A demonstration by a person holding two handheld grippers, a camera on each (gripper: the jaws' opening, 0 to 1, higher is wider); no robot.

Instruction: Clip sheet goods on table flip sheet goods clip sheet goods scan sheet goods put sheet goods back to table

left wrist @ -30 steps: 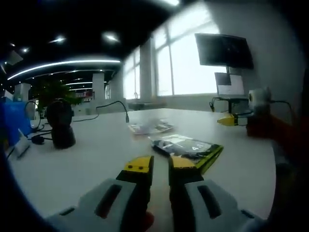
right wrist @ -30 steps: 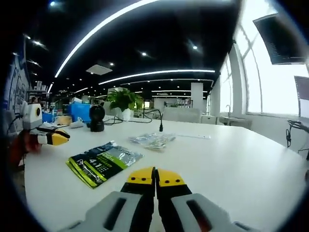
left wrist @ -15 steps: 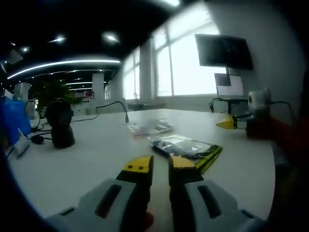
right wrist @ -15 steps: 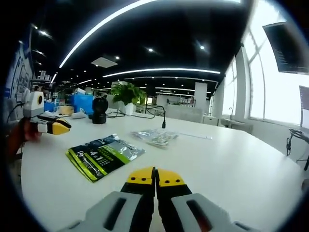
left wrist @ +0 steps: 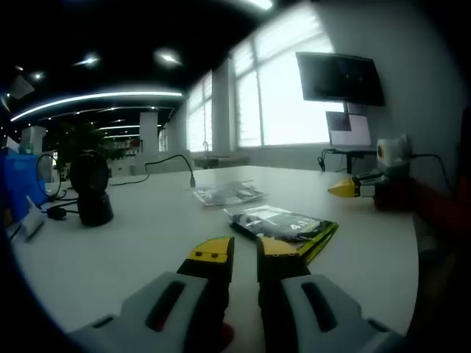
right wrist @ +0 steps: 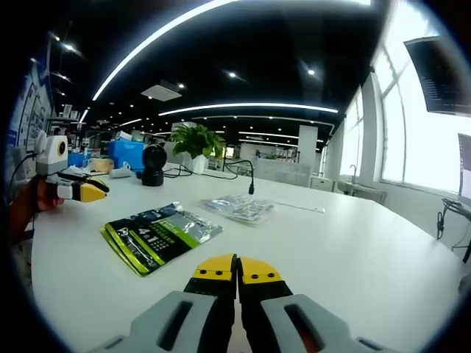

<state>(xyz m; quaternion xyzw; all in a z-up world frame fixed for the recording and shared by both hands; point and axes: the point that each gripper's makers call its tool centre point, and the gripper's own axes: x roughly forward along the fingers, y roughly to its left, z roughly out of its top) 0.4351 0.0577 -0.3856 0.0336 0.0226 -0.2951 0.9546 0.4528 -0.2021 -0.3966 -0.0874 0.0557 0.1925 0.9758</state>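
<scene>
Glossy foil-like packet (right wrist: 158,237) (its neighbour, a clear crinkly plastic bag (right wrist: 241,209)) lies on a smooth matt table (right wrist: 353,250).

Two flat packets are counted on one white table (right wrist: 383,250): one green-and-black packet (right wrist: 158,237) and one clear packet (right wrist: 239,208). One black round device (left wrist: 91,188) and one potted plant (right wrist: 196,142) are counted.

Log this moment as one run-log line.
stage: before first clip | left tongs: slightly open, empty | right tongs: shut, empty | green packet: flat on table, untouched

left tool (left wrist: 245,250) slightly parted, right tool (right wrist: 236,268) closed
</scene>
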